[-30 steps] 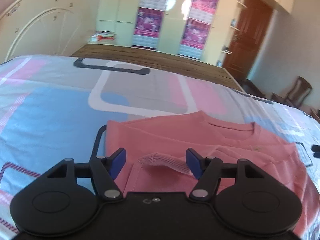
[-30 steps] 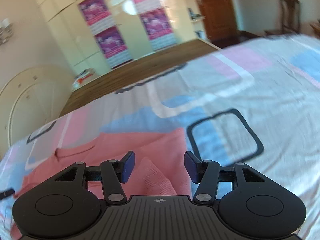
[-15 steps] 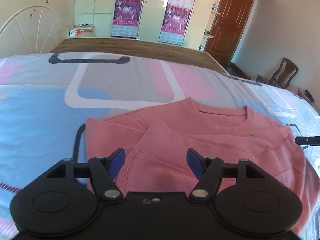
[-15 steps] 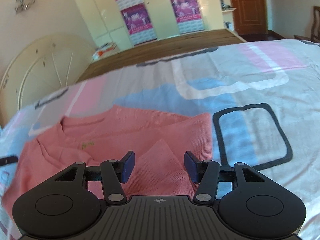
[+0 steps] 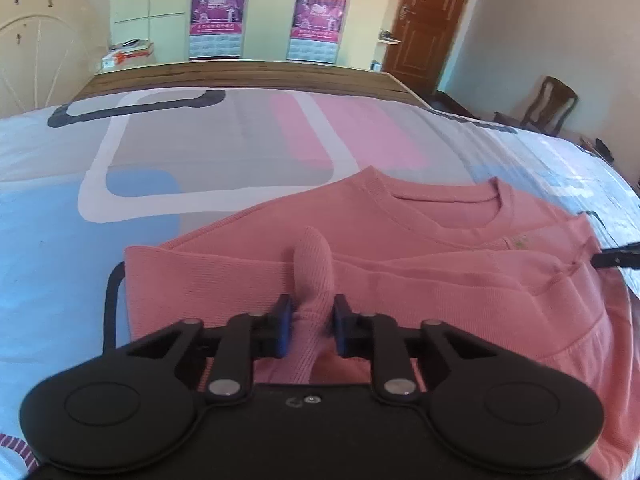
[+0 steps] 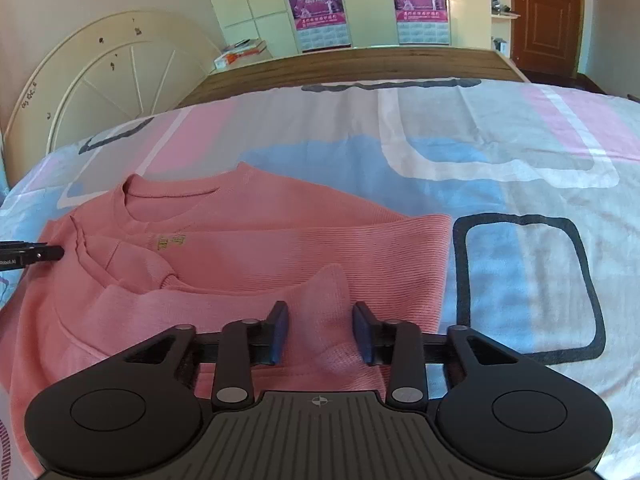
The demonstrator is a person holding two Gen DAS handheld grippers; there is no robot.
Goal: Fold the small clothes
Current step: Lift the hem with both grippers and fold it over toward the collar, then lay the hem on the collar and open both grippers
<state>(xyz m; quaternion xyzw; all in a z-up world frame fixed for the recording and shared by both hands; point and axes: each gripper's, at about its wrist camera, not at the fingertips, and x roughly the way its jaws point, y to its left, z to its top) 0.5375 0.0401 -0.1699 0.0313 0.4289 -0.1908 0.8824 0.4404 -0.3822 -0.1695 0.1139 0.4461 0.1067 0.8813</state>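
Note:
A pink sweater lies on the patterned bedsheet, collar away from me, sleeves folded over its body. My left gripper is shut on a bunched ridge of the sweater's ribbed hem at its left side. In the right wrist view the sweater fills the lower left. My right gripper is open, its blue pads either side of the pink fabric near the sweater's right hem corner, not pinching it. The tip of each gripper shows at the other view's edge.
The bedsheet spreads right of the sweater. A wooden footboard runs across the far end of the bed. Beyond it are cupboards with purple posters, a brown door and a chair.
My left gripper has closed on a fold of the sweater's hem. My right gripper has narrowed slightly around the fabric. Both views have shifted closer and steadied over the sweater.

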